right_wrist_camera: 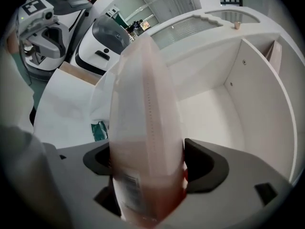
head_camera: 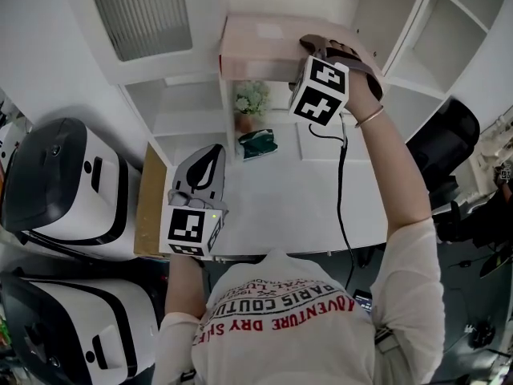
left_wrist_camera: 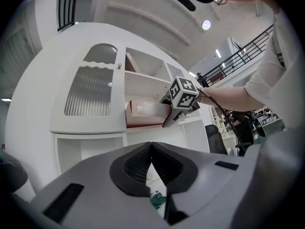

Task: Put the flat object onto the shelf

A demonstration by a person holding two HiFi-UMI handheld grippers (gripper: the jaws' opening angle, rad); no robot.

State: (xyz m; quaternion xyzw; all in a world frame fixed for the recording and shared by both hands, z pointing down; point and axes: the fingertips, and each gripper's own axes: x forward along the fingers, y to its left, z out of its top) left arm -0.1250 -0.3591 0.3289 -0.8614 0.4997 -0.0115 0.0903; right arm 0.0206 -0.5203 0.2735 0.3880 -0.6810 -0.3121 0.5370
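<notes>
The flat object is a pale pink box (head_camera: 260,46), lying in the upper shelf compartment (right_wrist_camera: 224,109) of the white cabinet. In the right gripper view the box (right_wrist_camera: 143,128) stands on edge between the jaws of my right gripper (right_wrist_camera: 147,171). The jaws stand wide and do not seem to press on it, and the box looks blurred. From the head view my right gripper (head_camera: 309,54) is raised to the box's right end. My left gripper (head_camera: 210,155) hangs low over the desk's left side, its jaws (left_wrist_camera: 151,149) shut and empty. It looks up at the box (left_wrist_camera: 145,111).
On the white desk (head_camera: 288,207) are a green packet (head_camera: 258,144) and a small potted plant (head_camera: 250,101), and a black cable (head_camera: 343,199) runs across it. Two white and black machines (head_camera: 64,191) stand at the left. A black chair (head_camera: 449,135) is at the right.
</notes>
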